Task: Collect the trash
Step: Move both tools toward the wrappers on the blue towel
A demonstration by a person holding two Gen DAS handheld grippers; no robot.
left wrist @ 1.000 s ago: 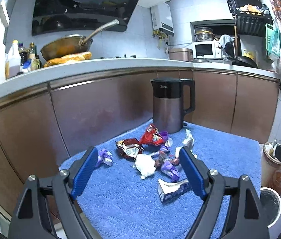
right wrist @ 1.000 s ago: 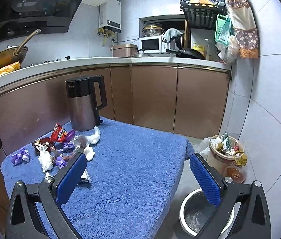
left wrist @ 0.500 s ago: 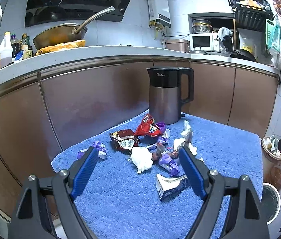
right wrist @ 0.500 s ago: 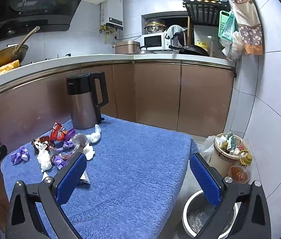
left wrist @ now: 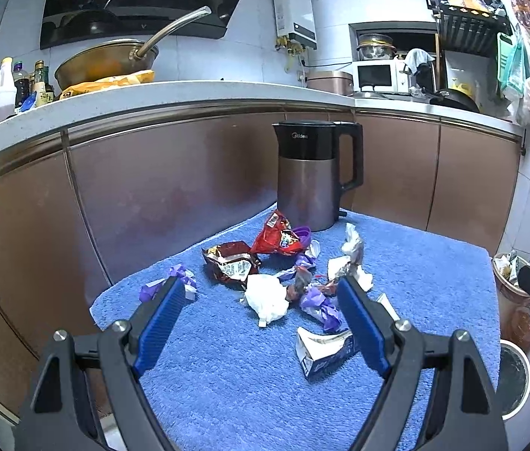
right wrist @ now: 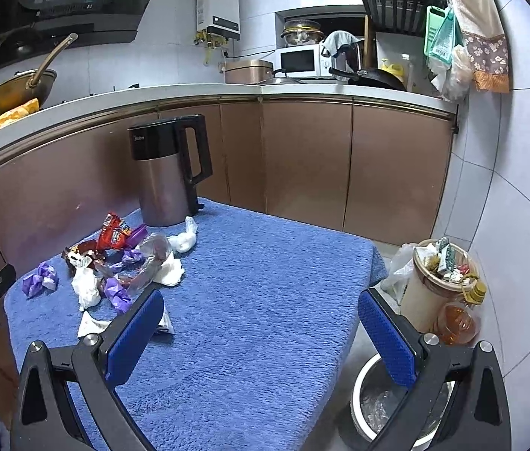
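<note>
Trash lies heaped on a blue towel (left wrist: 227,376): a red snack bag (left wrist: 278,238), a dark wrapper (left wrist: 231,265), a white crumpled tissue (left wrist: 268,298), purple wrappers (left wrist: 321,306), a lone purple wrapper (left wrist: 159,285) and a torn carton (left wrist: 323,349). My left gripper (left wrist: 259,317) is open and empty, above the towel just short of the heap. My right gripper (right wrist: 261,334) is open and empty, over the towel's right part; the heap (right wrist: 114,263) lies to its left. A round bin (right wrist: 392,406) stands on the floor below its right finger.
A dark electric kettle (left wrist: 313,176) stands on the towel behind the trash. Brown cabinet fronts (left wrist: 152,195) close off the back. A full waste bucket (right wrist: 438,282) and an oil bottle (right wrist: 456,319) stand on the floor at the right by the tiled wall.
My left gripper has moved closer to the trash heap, which now looks larger. My right gripper has shifted slightly; both stay open.
</note>
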